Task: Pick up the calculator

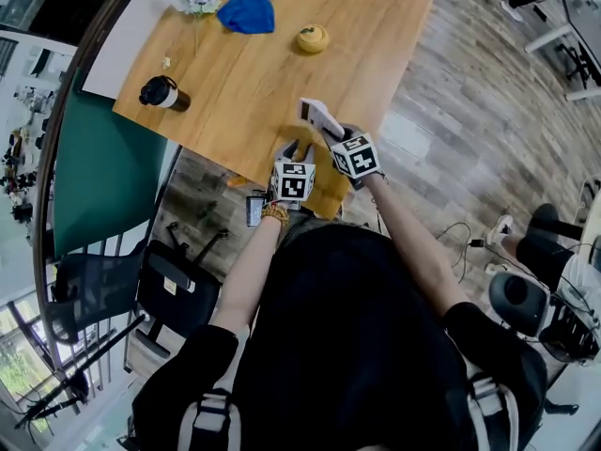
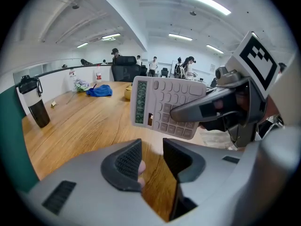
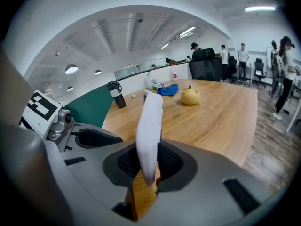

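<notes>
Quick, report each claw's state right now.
Left claw: open, nothing between its jaws.
Right claw: closed on the calculator.

Open tabletop (image 1: 263, 92) ahead; bottle (image 1: 164, 93), cloth (image 1: 247, 10) seemingly well apart.

The calculator (image 2: 167, 106) is showing as a pale, flat slab with rows of light keys and a greenish display carrying dark digits. It is sitting clamped between the jaws of the right gripper (image 3: 148, 166), its lower end pinched by the pads and the rest sticking out past the fingertips. It is hanging just ahead of the left gripper (image 2: 151, 159), above its parted jaws, with the key face turned toward that gripper and apart from it.
</notes>
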### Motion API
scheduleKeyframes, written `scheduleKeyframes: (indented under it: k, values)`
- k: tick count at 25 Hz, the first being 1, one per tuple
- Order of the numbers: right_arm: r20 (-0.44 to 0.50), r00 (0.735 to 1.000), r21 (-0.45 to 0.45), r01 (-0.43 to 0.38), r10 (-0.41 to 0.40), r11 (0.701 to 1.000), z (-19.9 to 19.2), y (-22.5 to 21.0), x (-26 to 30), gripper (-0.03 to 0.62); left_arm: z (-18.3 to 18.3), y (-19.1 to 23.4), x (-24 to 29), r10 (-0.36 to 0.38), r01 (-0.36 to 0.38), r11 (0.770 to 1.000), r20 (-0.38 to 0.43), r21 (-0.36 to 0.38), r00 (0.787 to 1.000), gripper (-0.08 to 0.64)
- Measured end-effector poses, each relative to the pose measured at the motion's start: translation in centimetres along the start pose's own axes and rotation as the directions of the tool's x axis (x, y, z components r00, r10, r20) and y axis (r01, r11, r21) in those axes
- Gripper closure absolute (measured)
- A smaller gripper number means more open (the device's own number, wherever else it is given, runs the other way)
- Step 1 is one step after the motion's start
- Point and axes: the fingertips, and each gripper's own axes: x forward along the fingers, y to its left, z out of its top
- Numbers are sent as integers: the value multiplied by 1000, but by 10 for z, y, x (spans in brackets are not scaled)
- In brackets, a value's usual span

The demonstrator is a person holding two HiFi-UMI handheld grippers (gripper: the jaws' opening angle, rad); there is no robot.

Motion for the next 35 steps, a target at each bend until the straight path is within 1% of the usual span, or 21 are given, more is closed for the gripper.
scheduleKeyframes:
  k: [2,6,10,15,19,22,24,26,29,32,35]
  values:
    - [15,1000,-4,-1,1,1000,8,0,-4,520,6,-1,-1,0,0,1000,14,-1,1000,403]
    - [52,999,-18,-3,4,1000,22,0,-11,520,20,-3,-6,5,-4,999,47,-33,999,403]
    - [86,996,-21,-3,5,1000,40,-3,-18,520,43,-10,-10,1,0,1000,89,-12,996,403]
    - [139,990,-43,10,-4,999,67,-10,-31,520,68,-10,-16,12,-10,1000,138,-10,990,403]
    - [212,977,-35,16,-8,999,96,-16,-48,520,95,-8,-26,25,-23,1000,192,-17,981,403]
    - [283,959,-12,15,-11,1000,123,-18,-65,520,116,-9,-32,29,-26,1000,236,-17,971,403]
    - [326,945,-18,20,-13,1000,141,-16,-77,520,127,-10,-36,33,-30,999,261,-14,965,403]
    - [367,930,-30,26,-13,999,158,-11,-90,520,137,-12,-42,38,-37,999,289,-11,957,405]
    - [429,903,-57,41,-13,997,179,-6,-112,520,155,-16,-55,53,-60,998,344,11,938,408]
    - [484,875,-66,49,-12,997,193,-3,-134,520,178,-24,-71,62,-89,995,407,49,911,411]
    - [532,846,-67,67,-21,996,203,-2,-152,520,200,-29,-89,71,-114,991,474,64,878,414]
